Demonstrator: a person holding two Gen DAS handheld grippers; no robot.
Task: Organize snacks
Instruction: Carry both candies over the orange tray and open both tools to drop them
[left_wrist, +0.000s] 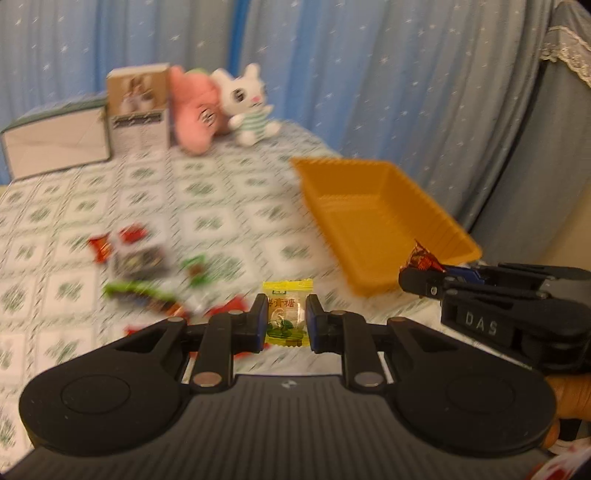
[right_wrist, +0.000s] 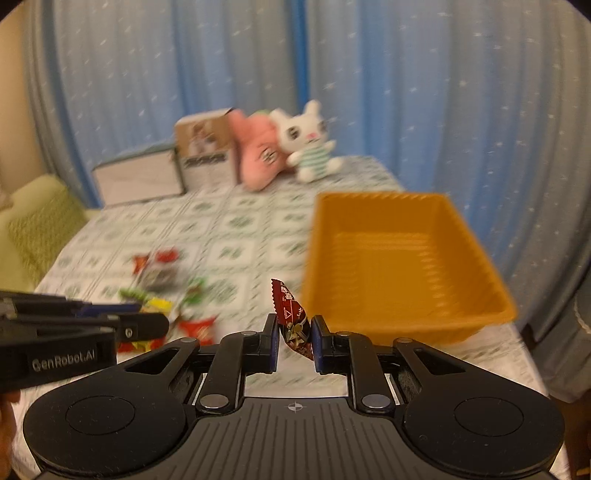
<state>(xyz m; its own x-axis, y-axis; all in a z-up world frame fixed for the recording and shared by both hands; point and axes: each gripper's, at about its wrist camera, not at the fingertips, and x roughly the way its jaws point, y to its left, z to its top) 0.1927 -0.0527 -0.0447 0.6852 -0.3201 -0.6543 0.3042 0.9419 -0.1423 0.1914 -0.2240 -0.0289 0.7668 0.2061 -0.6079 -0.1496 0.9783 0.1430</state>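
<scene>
My left gripper (left_wrist: 286, 319) is shut on a yellow candy packet (left_wrist: 287, 314), held above the patterned tablecloth (left_wrist: 221, 206). My right gripper (right_wrist: 294, 332) is shut on a dark red snack wrapper (right_wrist: 291, 317); it also shows in the left wrist view, where the right gripper (left_wrist: 421, 273) sits at the near corner of the orange basket (left_wrist: 376, 221) with the red wrapper (left_wrist: 423, 258) in it. The orange basket (right_wrist: 402, 266) holds nothing and lies ahead and to the right. A blurred pile of loose snacks (left_wrist: 144, 266) lies on the cloth to the left, and the same snack pile (right_wrist: 166, 288) appears in the right wrist view.
At the table's far end stand a white box (left_wrist: 55, 144), a brown carton (left_wrist: 138, 107), a pink plush (left_wrist: 194, 110) and a white bunny plush (left_wrist: 247, 103). Blue curtains (left_wrist: 369, 74) hang behind. A green cushion (right_wrist: 37, 229) lies left of the table.
</scene>
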